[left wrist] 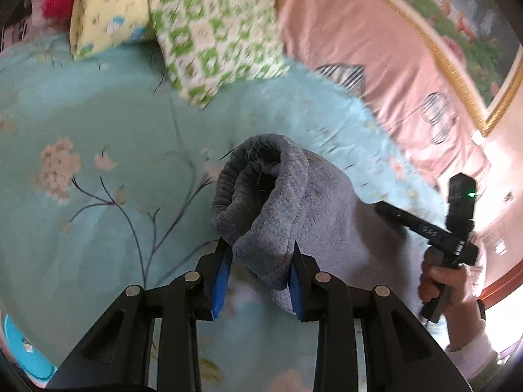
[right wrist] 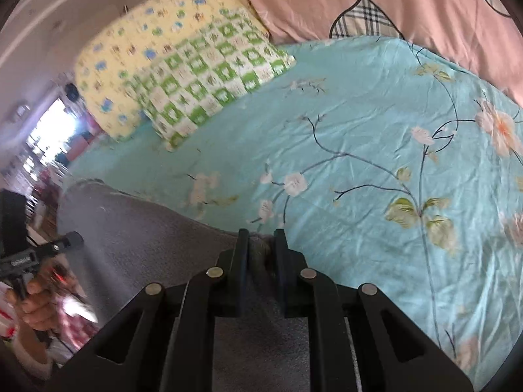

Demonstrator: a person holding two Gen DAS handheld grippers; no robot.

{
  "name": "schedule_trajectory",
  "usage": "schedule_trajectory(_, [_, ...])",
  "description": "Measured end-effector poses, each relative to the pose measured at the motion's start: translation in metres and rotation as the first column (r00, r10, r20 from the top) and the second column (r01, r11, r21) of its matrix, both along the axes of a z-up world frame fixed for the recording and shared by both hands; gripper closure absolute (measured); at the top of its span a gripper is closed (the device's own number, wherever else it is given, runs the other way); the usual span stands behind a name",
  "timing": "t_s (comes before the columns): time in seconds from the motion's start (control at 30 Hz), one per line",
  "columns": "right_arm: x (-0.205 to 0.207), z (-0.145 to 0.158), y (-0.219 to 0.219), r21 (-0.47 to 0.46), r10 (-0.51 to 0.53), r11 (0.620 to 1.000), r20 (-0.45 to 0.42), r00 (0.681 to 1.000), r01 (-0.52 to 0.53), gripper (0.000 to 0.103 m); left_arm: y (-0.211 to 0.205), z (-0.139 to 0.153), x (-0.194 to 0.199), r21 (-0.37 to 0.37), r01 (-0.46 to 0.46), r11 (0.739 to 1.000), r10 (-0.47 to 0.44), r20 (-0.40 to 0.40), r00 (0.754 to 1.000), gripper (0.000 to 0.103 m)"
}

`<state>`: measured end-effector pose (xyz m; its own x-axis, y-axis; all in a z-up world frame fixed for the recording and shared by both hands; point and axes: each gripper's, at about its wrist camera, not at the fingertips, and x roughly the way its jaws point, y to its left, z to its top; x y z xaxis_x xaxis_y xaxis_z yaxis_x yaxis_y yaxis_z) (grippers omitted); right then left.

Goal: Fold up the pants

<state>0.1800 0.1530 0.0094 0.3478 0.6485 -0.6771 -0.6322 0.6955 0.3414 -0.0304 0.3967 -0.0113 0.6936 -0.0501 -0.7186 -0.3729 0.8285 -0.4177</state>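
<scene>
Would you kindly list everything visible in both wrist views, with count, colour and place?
pants: one pair, grey fleece, lifted over the sheet, bunched between both grippers
sheet: one, turquoise with flowers, covering the bed
pillows: two, one yellow patterned, one green-and-white checked, overlapping at the far end of the bed
quilt: one, pink with striped shapes, along the bed's far side
picture frame: one, gold-edged, on the wall
left gripper: one, black with blue pads, shut on a pants fold
right gripper: one, black, shut on the pants edge
hand: one in each view, gripping the other gripper's handle
</scene>
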Motion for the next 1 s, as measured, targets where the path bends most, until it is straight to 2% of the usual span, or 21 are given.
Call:
schedule_trajectory(0.1, [0.003,-0.025,0.009,-0.043,-0.035,0.998,0.008,0.999,0.036,0.086,0.007,-0.024,0.006,-0.017,-0.010,1.000,0.009,-0.044,0.999,0.069])
schedule_trajectory(0.2, [0.009,-0.041,0.001,0.012,-0.061,0.998,-0.032,0.998,0.062,0.076,0.005,-0.027,0.000,-0.007,-0.023,1.000,0.023,-0.055,0.998,0.062])
schedule_trajectory(0.3, [0.007,-0.033,-0.023,0.076,-0.134,0.987,-0.064,0.989,0.139,0.061,0.002,-0.016,-0.015,0.033,-0.048,0.998,0.049,-0.051,0.997,0.059])
schedule_trajectory(0.4, [-0.010,-0.015,-0.044,0.138,-0.152,0.978,-0.045,0.987,0.157,0.060,-0.003,0.001,-0.031,0.051,-0.053,0.997,0.055,-0.032,0.998,0.059])
schedule_trajectory(0.53, [-0.039,0.007,-0.068,0.165,-0.175,0.971,-0.013,0.985,0.174,0.057,-0.017,0.024,-0.039,0.061,-0.036,0.998,0.035,0.007,0.999,0.058])
schedule_trajectory(0.6, [-0.060,0.016,-0.079,0.150,-0.197,0.970,0.010,0.980,0.193,0.054,-0.031,0.035,-0.036,0.086,-0.002,0.996,0.000,0.025,1.000,0.049])
schedule_trajectory(0.8, [-0.109,0.026,-0.106,0.116,-0.265,0.959,0.040,0.964,0.258,0.049,-0.086,0.045,-0.016,0.111,0.149,0.983,-0.154,0.038,0.987,0.049])
schedule_trajectory(1.0, [-0.149,0.018,-0.141,0.097,-0.361,0.929,0.030,0.932,0.357,0.048,-0.141,0.040,0.004,0.104,0.288,0.952,-0.291,0.020,0.956,0.049])
